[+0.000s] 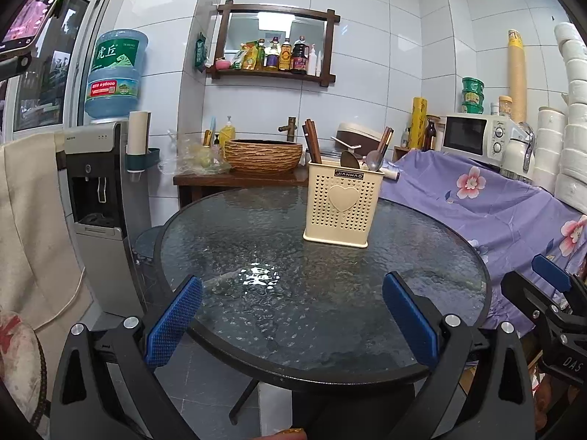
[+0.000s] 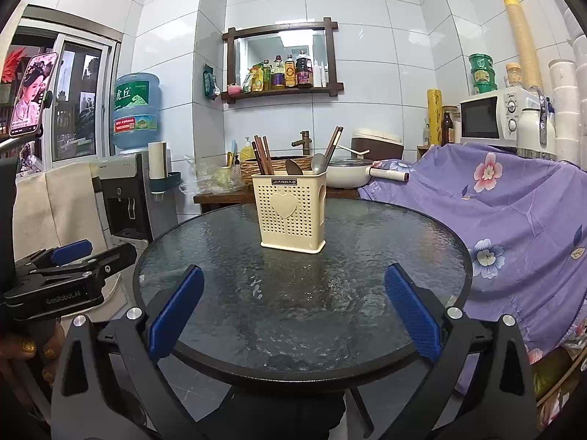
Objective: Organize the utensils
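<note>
Centrally, cream utensil holder (image 2: 291, 212) on round glass table (image 2: 227, 293), white-tiled kitchen.

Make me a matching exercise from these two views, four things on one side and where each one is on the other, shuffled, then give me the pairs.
Things:
1. utensil holder
2. chopsticks
3. microwave
4. water jug

Places:
A. on top of the dispenser, left of the table
B. on the round glass table
C. standing in the beige holder
D. far right, behind the purple floral cloth

Pairs: 1-B, 2-C, 3-D, 4-A
</note>
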### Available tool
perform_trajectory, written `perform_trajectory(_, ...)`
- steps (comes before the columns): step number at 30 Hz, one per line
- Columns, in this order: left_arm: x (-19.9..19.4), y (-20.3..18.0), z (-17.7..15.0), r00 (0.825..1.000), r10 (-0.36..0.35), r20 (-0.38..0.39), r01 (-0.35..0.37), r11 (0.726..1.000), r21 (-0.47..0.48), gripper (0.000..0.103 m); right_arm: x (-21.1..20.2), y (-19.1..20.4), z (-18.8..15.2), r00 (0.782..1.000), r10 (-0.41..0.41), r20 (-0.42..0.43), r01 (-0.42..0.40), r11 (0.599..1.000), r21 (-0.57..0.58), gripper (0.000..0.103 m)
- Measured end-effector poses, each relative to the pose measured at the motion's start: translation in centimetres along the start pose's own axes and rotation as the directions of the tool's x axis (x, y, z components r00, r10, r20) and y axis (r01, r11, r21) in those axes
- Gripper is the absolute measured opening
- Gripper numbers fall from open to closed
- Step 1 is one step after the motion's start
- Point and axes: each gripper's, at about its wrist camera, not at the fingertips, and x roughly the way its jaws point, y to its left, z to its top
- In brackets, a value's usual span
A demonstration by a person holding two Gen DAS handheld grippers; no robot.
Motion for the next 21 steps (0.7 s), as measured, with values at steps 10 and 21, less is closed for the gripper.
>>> perform_trajectory(10,0.02,-0.13,-0.07,1.0,0.016,-0.009,-0.016,1.0,0.01,0.097,0.17,0.32,-0.16,1.0,0.01,-0.008,-0.01,1.0,-0.001,0.097)
perform_trajectory(21,0.28,-0.2,0.0,0.999,0.029,-0.025,-0.029,0.999,0.023,0.097,0.37,0.39,-0.29,1.0,0.009,-0.016,-0.009,1.0,0.001,0.097)
